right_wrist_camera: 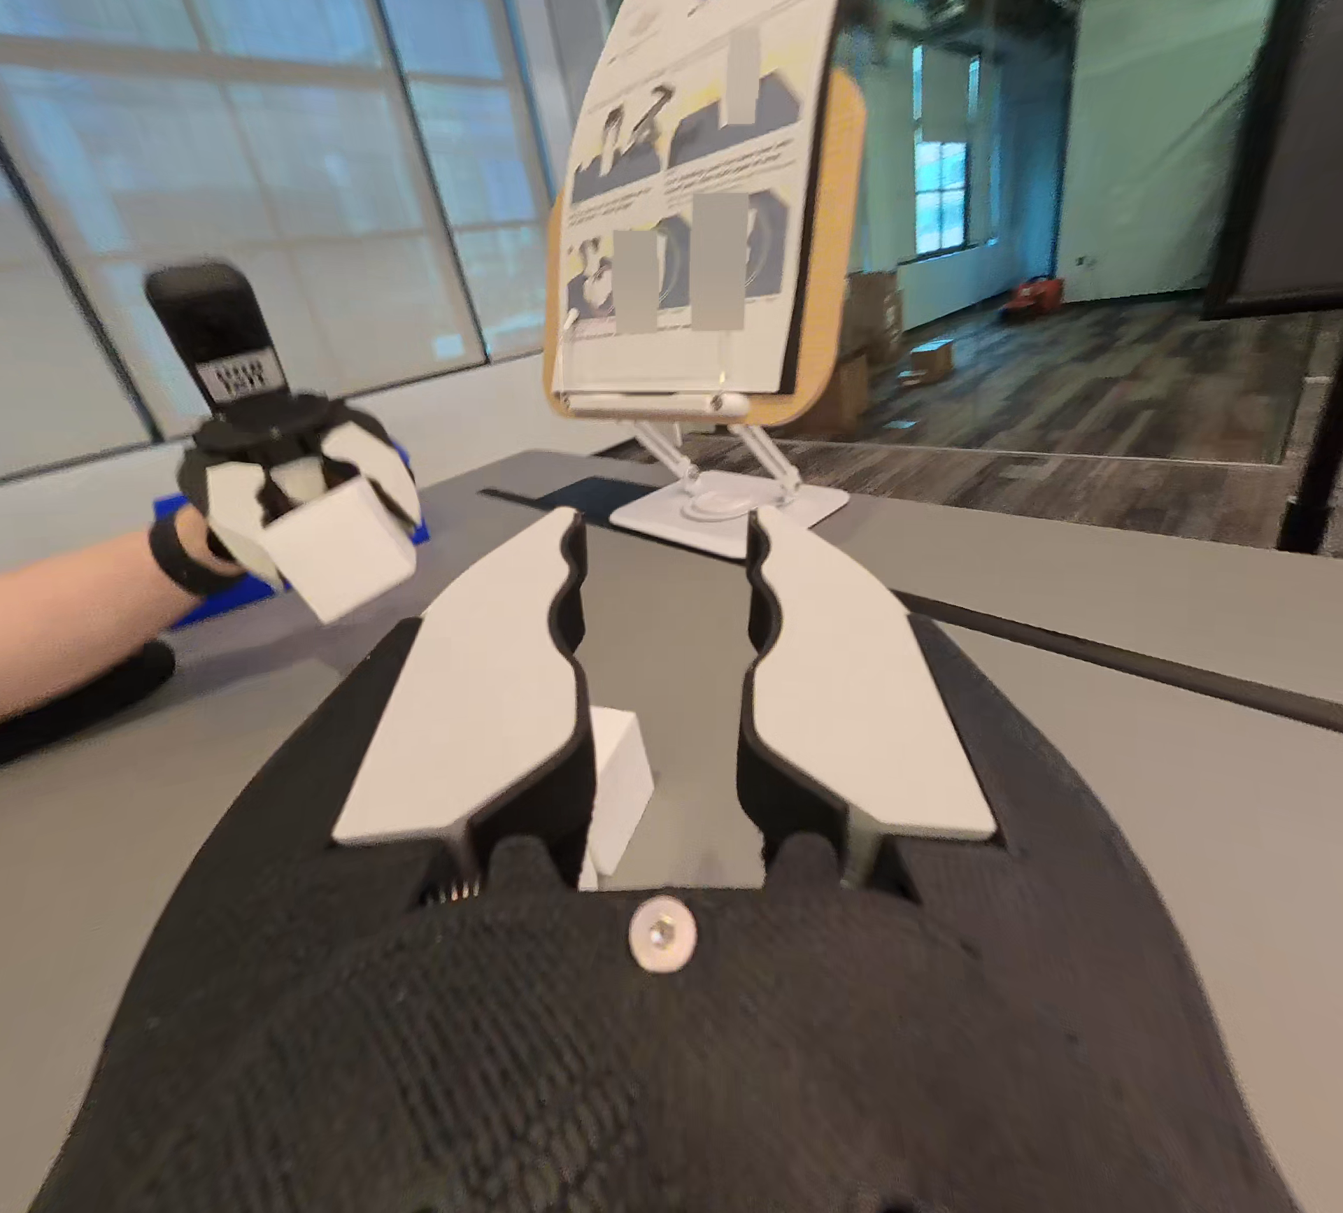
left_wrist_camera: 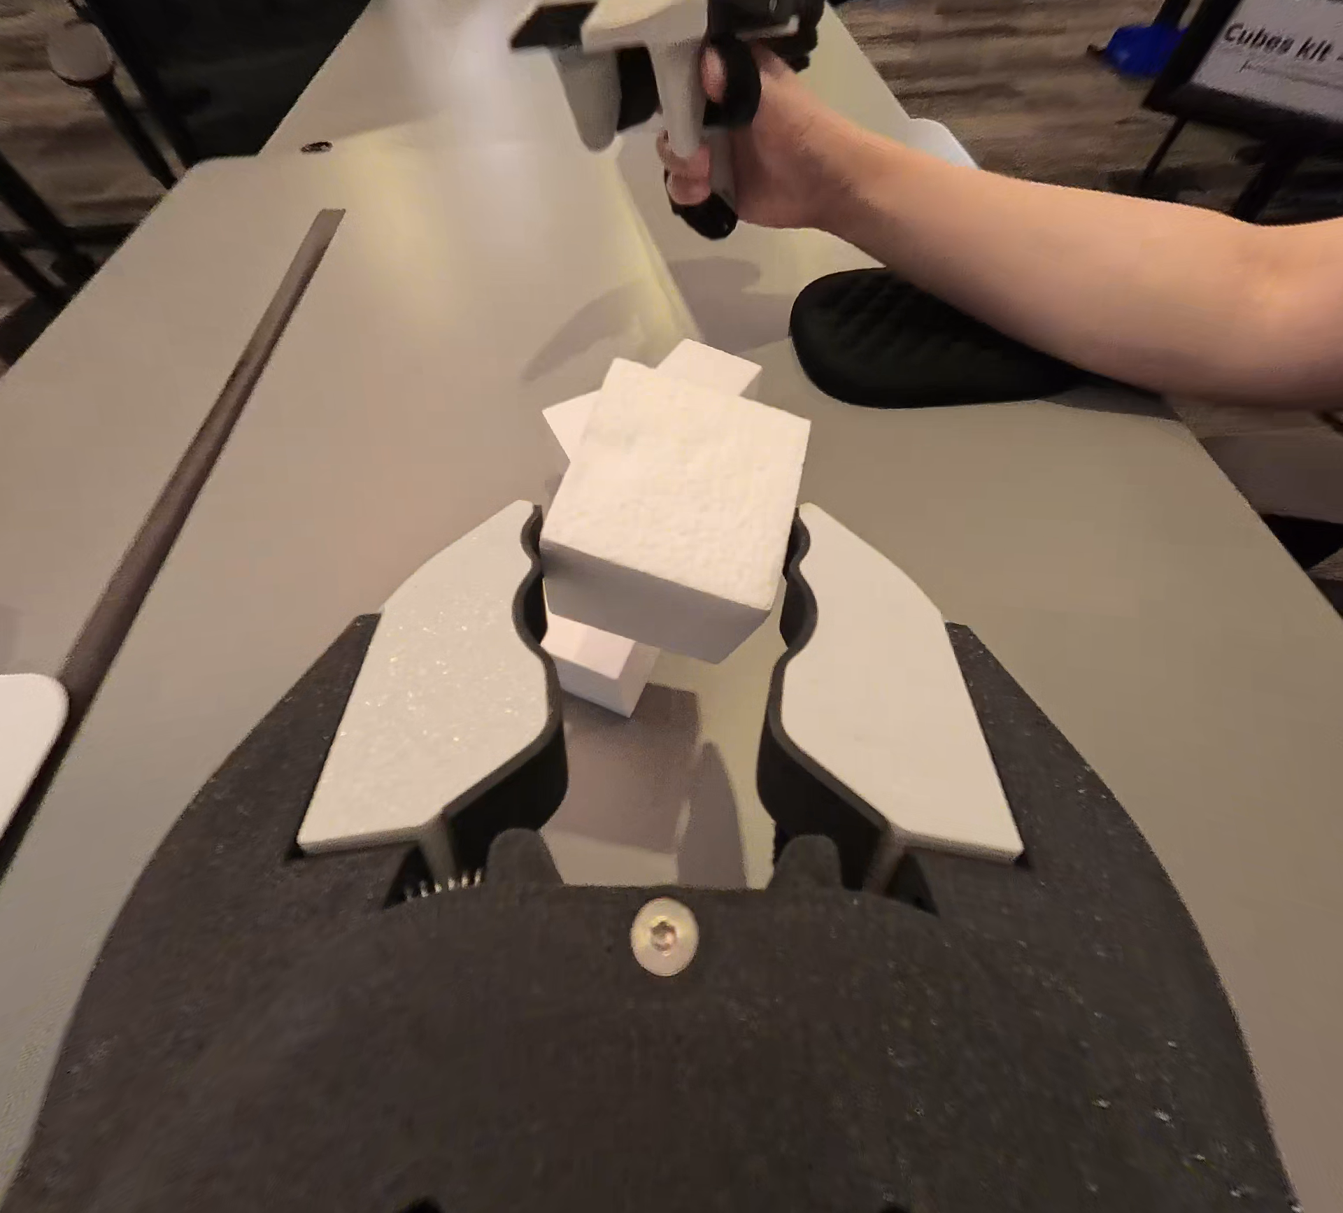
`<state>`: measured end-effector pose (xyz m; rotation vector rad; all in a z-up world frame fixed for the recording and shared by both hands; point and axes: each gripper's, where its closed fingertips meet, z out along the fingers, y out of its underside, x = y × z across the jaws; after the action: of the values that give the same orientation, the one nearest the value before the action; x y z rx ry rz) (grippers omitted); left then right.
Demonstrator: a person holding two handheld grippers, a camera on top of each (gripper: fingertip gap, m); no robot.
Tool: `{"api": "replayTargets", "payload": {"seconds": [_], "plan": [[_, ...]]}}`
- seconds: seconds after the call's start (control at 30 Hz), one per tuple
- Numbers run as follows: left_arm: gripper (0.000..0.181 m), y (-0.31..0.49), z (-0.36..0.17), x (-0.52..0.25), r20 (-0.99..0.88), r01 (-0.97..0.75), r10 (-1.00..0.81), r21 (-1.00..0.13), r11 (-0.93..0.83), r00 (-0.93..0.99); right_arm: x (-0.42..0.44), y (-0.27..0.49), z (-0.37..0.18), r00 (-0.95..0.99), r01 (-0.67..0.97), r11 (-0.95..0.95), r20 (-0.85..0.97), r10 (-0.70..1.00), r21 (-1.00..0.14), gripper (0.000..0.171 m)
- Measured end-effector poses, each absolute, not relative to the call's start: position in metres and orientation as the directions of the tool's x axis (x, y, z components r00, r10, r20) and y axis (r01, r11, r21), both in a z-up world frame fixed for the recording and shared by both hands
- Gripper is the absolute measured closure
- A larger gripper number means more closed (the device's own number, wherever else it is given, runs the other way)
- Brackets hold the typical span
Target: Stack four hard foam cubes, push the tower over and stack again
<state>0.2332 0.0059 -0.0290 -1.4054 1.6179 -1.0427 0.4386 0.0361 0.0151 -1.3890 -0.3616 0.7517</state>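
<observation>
Left gripper [left_wrist_camera: 665,549]: closed on a white foam cube [left_wrist_camera: 672,524], fingers pressed against its two sides; the cube is held in the air, tilted, above the table [left_wrist_camera: 363,379].
Held cube from the other side: in the right wrist view the same cube [right_wrist_camera: 341,549] sticks out of the left gripper [right_wrist_camera: 320,524] at the left, corner pointing down, clear of the table.
Cubes below: more white cubes [left_wrist_camera: 683,371] lie under and beyond the held one, turned at different angles; one cube [left_wrist_camera: 596,669] shows just beneath it. How many there are in all, I cannot tell.
Right gripper [right_wrist_camera: 665,567]: fingers parted with a wide gap, holding nothing; a white cube [right_wrist_camera: 618,793] shows on the table through the gap, low down.
Right gripper, far view: raised above the table [left_wrist_camera: 581,81], gripped by a hand [left_wrist_camera: 756,160].
Armrest pad [left_wrist_camera: 908,342]: black, under the right forearm.
Stand [right_wrist_camera: 698,219]: holds a printed sheet, upright at the far side of the table.
</observation>
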Motion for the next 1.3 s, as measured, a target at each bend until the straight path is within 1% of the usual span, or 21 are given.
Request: {"api": "replayTargets", "payload": {"seconds": [0.07, 0.13, 0.27, 0.43, 0.67, 0.77, 0.83, 0.93, 1.07, 1.17, 1.23, 1.3], "plan": [[0.119, 0.01, -0.04, 0.24, 0.033, -0.397, -0.988, -0.917, 0.03, -0.151, 0.451, 0.034, 0.026, 0.739, -0.311, 0.023, -0.227, 0.634, -0.95, 0.129], [0.119, 0.015, -0.052, 0.244, 0.047, -0.426, -0.986, -0.904, 0.027, -0.162, 0.457, 0.033, 0.026, 0.747, -0.325, 0.032, -0.236, 0.621, -0.945, 0.129], [0.119, 0.022, -0.061, 0.252, 0.03, -0.433, -0.985, -0.9, 0.049, -0.172, 0.462, 0.039, 0.011, 0.755, -0.307, -0.018, -0.255, 0.603, -0.952, 0.128], [0.118, 0.029, -0.074, 0.256, 0.004, -0.486, -0.982, -0.869, 0.091, -0.191, 0.451, 0.039, 0.004, 0.727, -0.283, -0.063, -0.256, 0.637, -0.957, 0.127], [0.119, 0.034, -0.084, 0.257, 0.07, -0.479, -0.978, -0.877, 0.033, -0.195, 0.439, 0.042, -0.01, 0.703, -0.236, -0.143, -0.27, 0.658, -0.961, 0.127], [0.12, 0.032, -0.091, 0.258, 0.071, -0.487, -0.977, -0.872, 0.038, -0.203, 0.433, 0.043, -0.02, 0.705, -0.193, -0.182, -0.265, 0.658, -0.964, 0.126], [0.104, 0.034, -0.095, 0.258, 0.081, -0.501, -0.978, -0.865, 0.026, -0.19, 0.428, 0.044, -0.026, 0.707, -0.16, -0.204, -0.256, 0.659, -0.966, 0.122], [0.103, 0.031, -0.084, 0.255, 0.095, -0.486, -0.979, -0.874, 0.006, -0.183, 0.419, 0.042, -0.034, 0.701, -0.088, -0.23, -0.224, 0.677, -0.969, 0.117], [0.102, 0.024, -0.048, 0.235, 0.052, -0.47, -0.988, -0.882, 0.024, -0.147, 0.408, 0.02, -0.05, 0.681, 0.05, -0.305, -0.191, 0.707, -0.951, 0.111], [0.102, 0.012, -0.02, 0.211, -0.011, -0.441, -0.994, -0.896, 0.06, -0.113, 0.395, -0.013, -0.066, 0.649, 0.123, -0.331, -0.177, 0.74, -0.935, 0.1], [0.104, 0.004, -0.009, 0.196, -0.03, -0.426, -0.995, -0.902, 0.067, -0.093, 0.39, -0.025, -0.081, 0.66, 0.203, -0.343, -0.131, 0.74, -0.917, 0.093], [0.105, -0.002, -0.003, 0.185, -0.023, -0.405, -0.997, -0.913, 0.052, -0.077, 0.388, -0.026, -0.094, 0.688, 0.279, -0.333, -0.054, 0.724, -0.901, 0.092]]}}
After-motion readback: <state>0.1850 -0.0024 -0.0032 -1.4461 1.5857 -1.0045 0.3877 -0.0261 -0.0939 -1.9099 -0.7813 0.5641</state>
